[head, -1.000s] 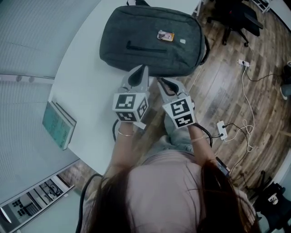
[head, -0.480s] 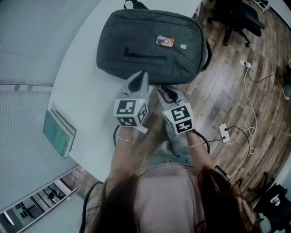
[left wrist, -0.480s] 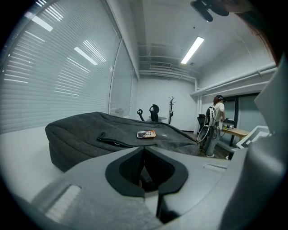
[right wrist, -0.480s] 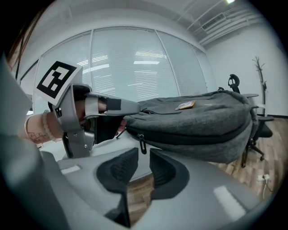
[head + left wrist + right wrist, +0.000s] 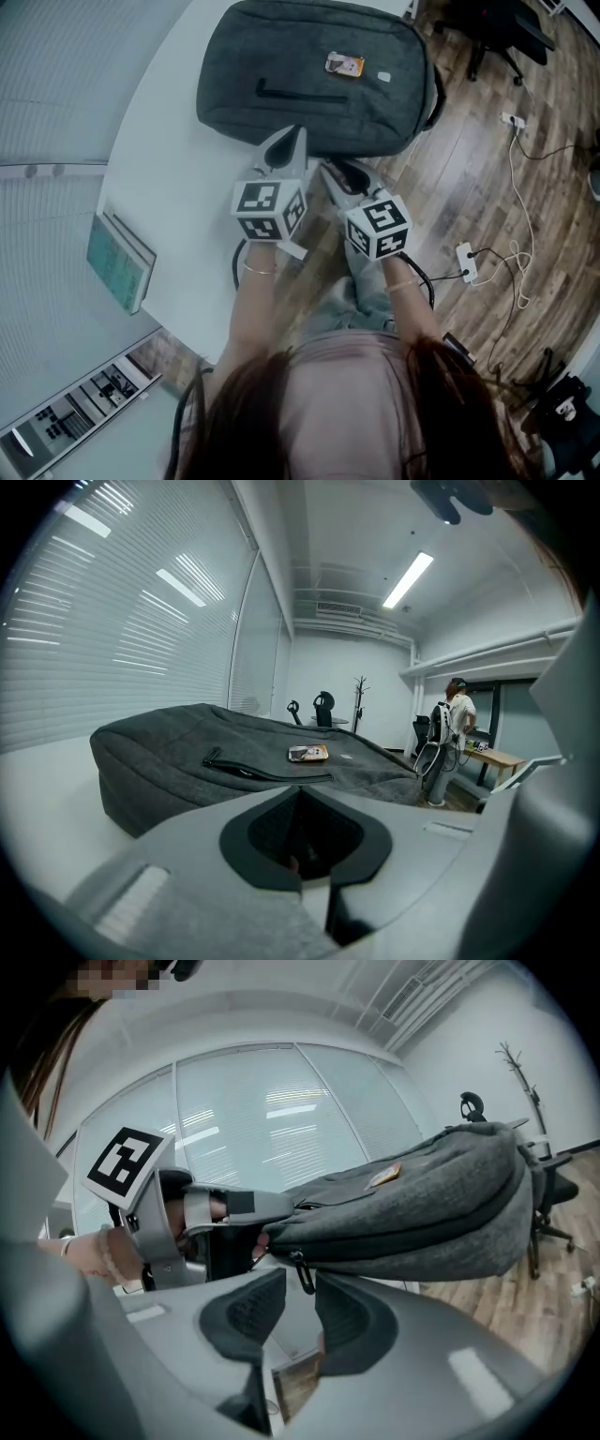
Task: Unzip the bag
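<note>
Jaws of the right gripper (image 5: 300,1290) stand spread around the zipper pull (image 5: 298,1265) of the bag (image 5: 309,84) on the bench (image 5: 178,187), the left gripper's (image 5: 302,799) pressed together; approach looks done, next pinch the pull.

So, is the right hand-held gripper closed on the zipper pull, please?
No, the right hand-held gripper has its jaws apart; the zipper pull hangs untouched at their gap.

The bag (image 5: 309,80) blocks the counter's (image 5: 173,187) far part out to its right edge. Bare surface runs beside it along the left edge, down to the book (image 5: 120,262). The left gripper (image 5: 291,142) and right gripper (image 5: 337,173) crowd the bag's near side.
</note>
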`<state>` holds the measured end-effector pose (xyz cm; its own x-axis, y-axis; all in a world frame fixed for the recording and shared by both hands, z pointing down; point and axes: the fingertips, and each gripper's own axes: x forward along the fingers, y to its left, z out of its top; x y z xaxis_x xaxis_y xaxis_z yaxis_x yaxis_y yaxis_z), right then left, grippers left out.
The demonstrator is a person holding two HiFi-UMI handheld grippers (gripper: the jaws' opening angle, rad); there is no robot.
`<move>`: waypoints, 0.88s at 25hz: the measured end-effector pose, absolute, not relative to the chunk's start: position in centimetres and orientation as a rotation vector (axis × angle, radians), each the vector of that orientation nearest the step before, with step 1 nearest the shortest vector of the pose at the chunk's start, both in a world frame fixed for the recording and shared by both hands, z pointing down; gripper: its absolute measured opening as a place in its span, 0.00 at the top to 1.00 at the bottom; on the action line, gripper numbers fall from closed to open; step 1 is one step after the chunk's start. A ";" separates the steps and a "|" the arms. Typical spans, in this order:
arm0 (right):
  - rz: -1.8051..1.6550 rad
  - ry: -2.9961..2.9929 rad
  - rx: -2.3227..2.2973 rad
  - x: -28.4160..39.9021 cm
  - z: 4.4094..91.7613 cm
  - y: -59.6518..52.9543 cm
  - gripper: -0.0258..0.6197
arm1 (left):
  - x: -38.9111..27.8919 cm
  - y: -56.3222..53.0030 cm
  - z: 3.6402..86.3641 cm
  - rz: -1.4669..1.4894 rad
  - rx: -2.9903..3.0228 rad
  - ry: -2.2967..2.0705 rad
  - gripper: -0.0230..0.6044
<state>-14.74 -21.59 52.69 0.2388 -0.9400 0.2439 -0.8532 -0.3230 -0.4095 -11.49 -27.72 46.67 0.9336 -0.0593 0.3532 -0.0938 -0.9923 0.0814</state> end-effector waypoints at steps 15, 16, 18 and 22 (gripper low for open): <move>-0.623 1.610 -2.289 -14.4 52.8 -22.0 0.90 | -11.5 -27.6 46.7 0.560 3.011 -0.134 0.95; -0.614 1.623 -2.306 -14.5 52.8 -22.0 0.92 | -11.5 -27.6 46.7 0.562 3.013 -0.135 0.95; -0.592 1.651 -2.328 -14.7 52.7 -22.0 0.95 | -11.4 -27.6 46.8 0.568 3.008 -0.135 0.95; -0.569 1.663 -2.392 -14.8 52.8 -22.0 0.95 | -11.3 -27.9 47.2 0.605 2.995 -0.142 0.95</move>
<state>-14.84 -22.00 52.82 0.3039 -0.9292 0.2102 -0.8633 -0.3619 -0.3516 -11.25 -27.87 47.17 0.9176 -0.0741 0.3905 -0.1068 -0.9923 0.0626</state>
